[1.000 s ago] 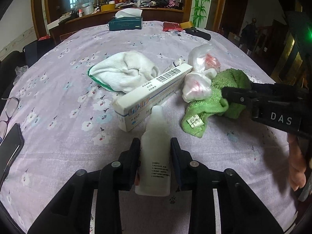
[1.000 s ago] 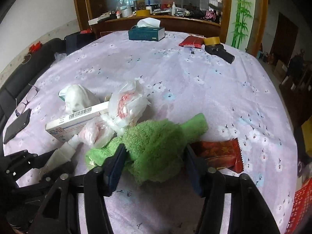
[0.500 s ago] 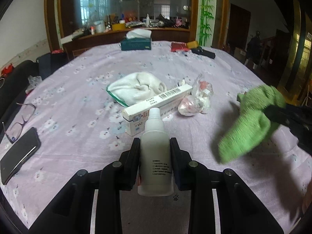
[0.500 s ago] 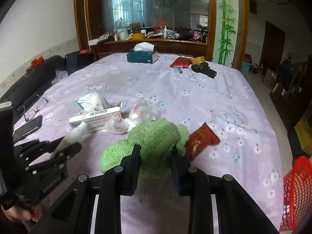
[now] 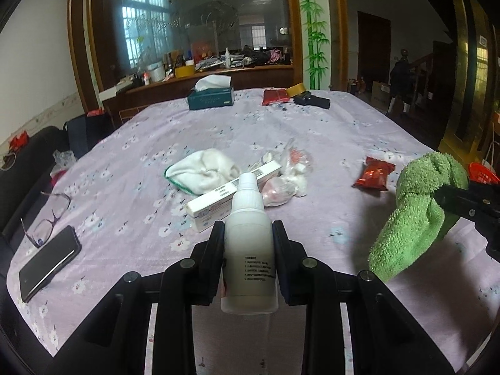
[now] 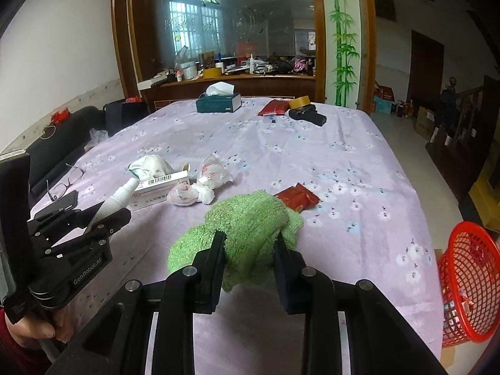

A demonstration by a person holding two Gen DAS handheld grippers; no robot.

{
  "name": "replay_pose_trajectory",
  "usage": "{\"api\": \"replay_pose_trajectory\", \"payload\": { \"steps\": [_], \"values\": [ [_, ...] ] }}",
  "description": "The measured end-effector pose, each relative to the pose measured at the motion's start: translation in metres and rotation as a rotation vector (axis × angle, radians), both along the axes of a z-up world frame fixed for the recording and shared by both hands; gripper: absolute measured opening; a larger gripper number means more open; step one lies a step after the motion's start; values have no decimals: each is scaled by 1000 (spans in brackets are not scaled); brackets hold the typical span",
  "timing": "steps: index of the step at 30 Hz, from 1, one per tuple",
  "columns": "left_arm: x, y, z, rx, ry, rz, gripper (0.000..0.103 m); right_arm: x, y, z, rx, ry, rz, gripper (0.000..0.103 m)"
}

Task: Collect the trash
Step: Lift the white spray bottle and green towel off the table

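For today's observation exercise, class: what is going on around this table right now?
A person is clearing trash with a gripper in each hand. The left gripper is shut on a small white bottle; the right gripper is shut on a green towel, lifted clear of the table. A red wrapper, a white box, crumpled bags and a white cloth lie on it. A red basket stands beside it.

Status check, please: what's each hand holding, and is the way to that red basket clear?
Left gripper shut on bottle. Right gripper shut on green cloth. Basket beside table, path looks clear.
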State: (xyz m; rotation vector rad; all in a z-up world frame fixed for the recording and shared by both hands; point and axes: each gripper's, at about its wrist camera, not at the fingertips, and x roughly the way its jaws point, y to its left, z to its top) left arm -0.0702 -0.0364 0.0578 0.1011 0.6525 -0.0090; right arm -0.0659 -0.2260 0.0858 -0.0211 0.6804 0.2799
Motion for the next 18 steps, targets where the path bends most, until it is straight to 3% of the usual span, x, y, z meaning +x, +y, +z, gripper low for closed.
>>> {"api": "replay_pose_trajectory", "payload": {
  "steps": [18],
  "values": [
    [-18, -38, 13, 75, -52, -50, 28, -23, -35, 8, 35, -32, -61, 30]
  ]
}}
